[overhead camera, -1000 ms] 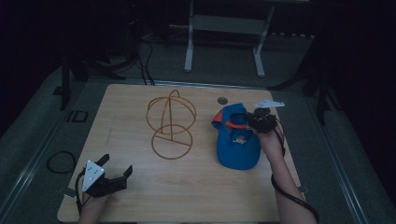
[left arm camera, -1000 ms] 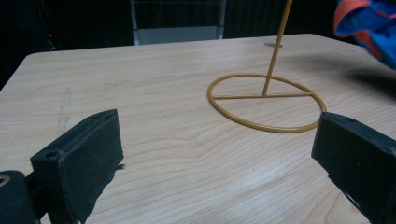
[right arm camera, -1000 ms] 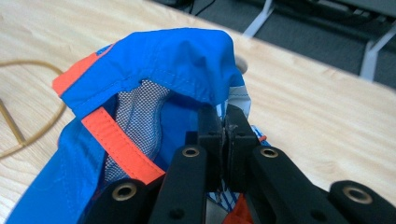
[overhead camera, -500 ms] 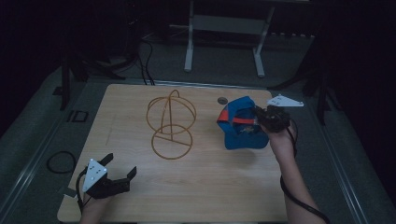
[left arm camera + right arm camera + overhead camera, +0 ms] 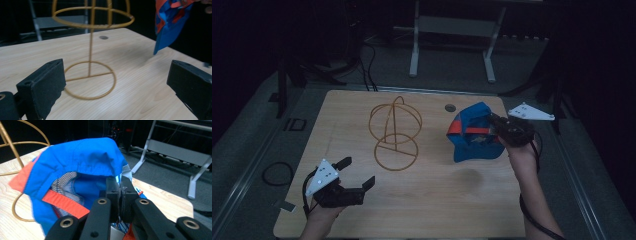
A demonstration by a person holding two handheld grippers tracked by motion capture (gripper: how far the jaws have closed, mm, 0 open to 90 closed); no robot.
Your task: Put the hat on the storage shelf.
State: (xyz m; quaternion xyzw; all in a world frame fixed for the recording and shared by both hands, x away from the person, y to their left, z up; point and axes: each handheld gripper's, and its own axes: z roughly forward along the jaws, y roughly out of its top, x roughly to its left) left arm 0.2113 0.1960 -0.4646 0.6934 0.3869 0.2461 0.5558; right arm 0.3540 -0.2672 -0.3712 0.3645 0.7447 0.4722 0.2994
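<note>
Now the blue cap [image 5: 82, 157] hangs pinched between the right gripper [image 5: 120, 191] jaws.

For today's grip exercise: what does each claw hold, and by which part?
The right claw pinches the blue cap by its rim fabric. The left claw is open, holding nothing.

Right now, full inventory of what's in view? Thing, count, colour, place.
cap: 1, blue with orange trim, lifted off the table's right side, clamped in the right tongs
wire stand: 1, gold, upright, table centre
table: 1, light wood, small dark hole near the far edge
metal frame: 1, grey, on the floor beyond the table
cables: several, black, floor behind the table's left
left tongs: 1, black, open, near left corner, holding nothing
right tongs: 1, black, shut on the cap
hands: 2, one on each tongs, entering from the near edge
</note>
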